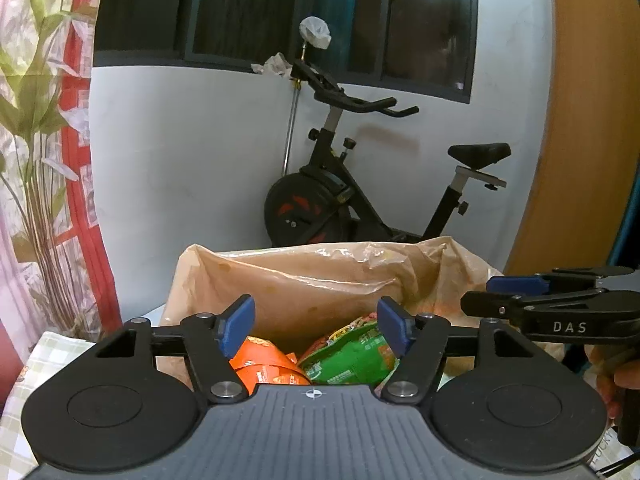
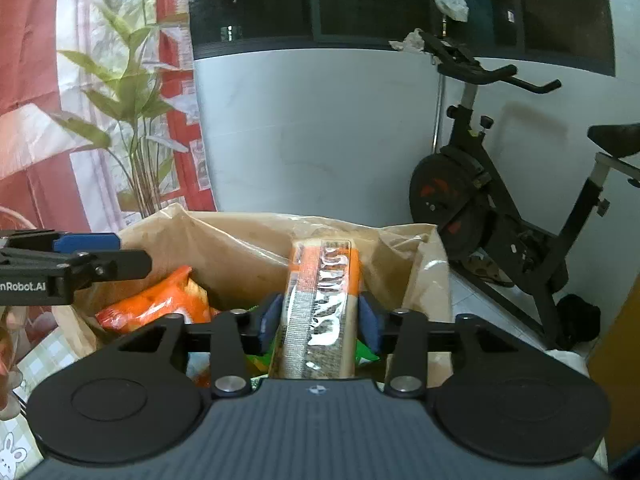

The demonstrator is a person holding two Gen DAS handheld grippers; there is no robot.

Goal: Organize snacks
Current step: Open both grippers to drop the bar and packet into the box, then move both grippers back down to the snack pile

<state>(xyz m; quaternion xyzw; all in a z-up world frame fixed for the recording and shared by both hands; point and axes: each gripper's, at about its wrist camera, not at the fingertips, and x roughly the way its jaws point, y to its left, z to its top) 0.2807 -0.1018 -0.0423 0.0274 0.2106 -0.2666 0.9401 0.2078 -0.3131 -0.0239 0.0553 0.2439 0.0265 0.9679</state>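
Observation:
A tan bag (image 1: pixel 320 276) stands open on the table, and inside it lie an orange snack pack (image 1: pixel 268 364) and a green snack pack (image 1: pixel 352 356). My left gripper (image 1: pixel 316 320) hovers over the bag's mouth, open, with nothing between its blue pads. The right gripper (image 1: pixel 516 284) shows at the right edge of that view. In the right wrist view, my right gripper (image 2: pixel 320 316) is shut on a long orange and clear cracker packet (image 2: pixel 320 300) that points out over the bag (image 2: pixel 240 240). Below it lie the orange pack (image 2: pixel 160 304) and a corner of the green pack (image 2: pixel 364 354). The left gripper (image 2: pixel 100 248) reaches in from the left.
A black exercise bike (image 1: pixel 340 200) stands behind the bag against the white wall. A red curtain and a leafy plant (image 1: pixel 44 160) fill the left side. A checked tablecloth (image 1: pixel 44 360) covers the table. A wooden panel (image 1: pixel 584 120) rises at the right, and a person's hand (image 1: pixel 616 376) shows below it.

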